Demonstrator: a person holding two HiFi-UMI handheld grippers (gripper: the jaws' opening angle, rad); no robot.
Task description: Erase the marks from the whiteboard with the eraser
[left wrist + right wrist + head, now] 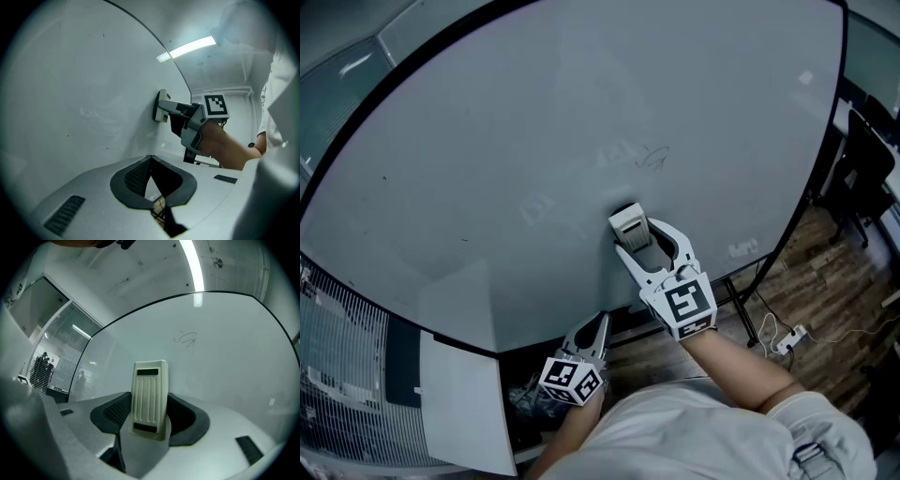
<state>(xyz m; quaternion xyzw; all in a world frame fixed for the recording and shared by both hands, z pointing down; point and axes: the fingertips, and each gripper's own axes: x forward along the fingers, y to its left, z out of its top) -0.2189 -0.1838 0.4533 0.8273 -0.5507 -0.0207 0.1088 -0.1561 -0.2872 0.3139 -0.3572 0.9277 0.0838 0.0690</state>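
Observation:
A large whiteboard [534, 141] fills the head view. A small dark scribble [652, 159] sits near its middle and shows in the right gripper view as a mark [186, 340] above the eraser. My right gripper [635, 236] is shut on a cream ribbed eraser [628, 222], whose far end is against the board a little below the scribble. The eraser [150, 399] stands upright between the jaws. From the left gripper view, the eraser [161, 105] touches the board. My left gripper [600, 323] hangs lower, below the board's bottom edge, shut and holding nothing.
A dark chair [872, 159] stands at the right. On the wooden floor lies a white power strip [792, 337] with cables. The board's stand leg [741, 300] runs behind my right arm. A white panel [459, 412] and window blinds [337, 375] sit at lower left.

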